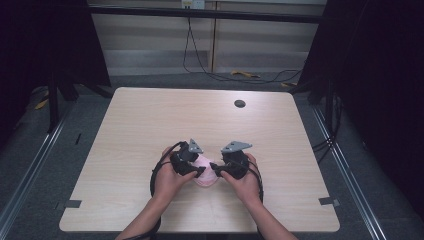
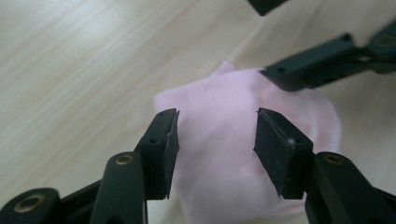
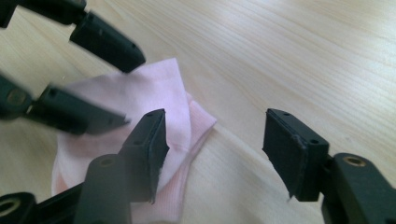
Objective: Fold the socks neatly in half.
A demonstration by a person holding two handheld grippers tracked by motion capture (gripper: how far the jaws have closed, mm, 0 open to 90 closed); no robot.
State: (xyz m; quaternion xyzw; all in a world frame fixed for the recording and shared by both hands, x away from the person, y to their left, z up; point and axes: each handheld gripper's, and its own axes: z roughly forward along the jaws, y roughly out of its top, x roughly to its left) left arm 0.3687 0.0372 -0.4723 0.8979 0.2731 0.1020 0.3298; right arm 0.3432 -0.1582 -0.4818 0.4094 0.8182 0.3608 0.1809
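The pale wooden surface (image 1: 150, 120) lies bare from 9 o'clock round through 12 to 3 o'clock of the hands, with wide free room toward its far edge. A small dark round hole (image 1: 240, 103) sits near that far edge at about 1 o'clock, well apart from the work. The near edge runs close below the person's forearms.

The folded pink cloth (image 1: 205, 172) lies on the surface toward the near edge, between the 2 grippers.

The left gripper (image 1: 197, 171) sits at 9 o'clock of the cloth. In the left gripper view its jaws stand spread over the cloth (image 2: 219, 140), with pink fabric showing in the gap and neither pad pressing on it.

The right gripper (image 1: 214, 169) sits at 3 o'clock of the cloth. In the right gripper view its jaws are spread wide; 1 jaw stands over the cloth's edge (image 3: 154, 93), the other over bare wood, and nothing is pinched.
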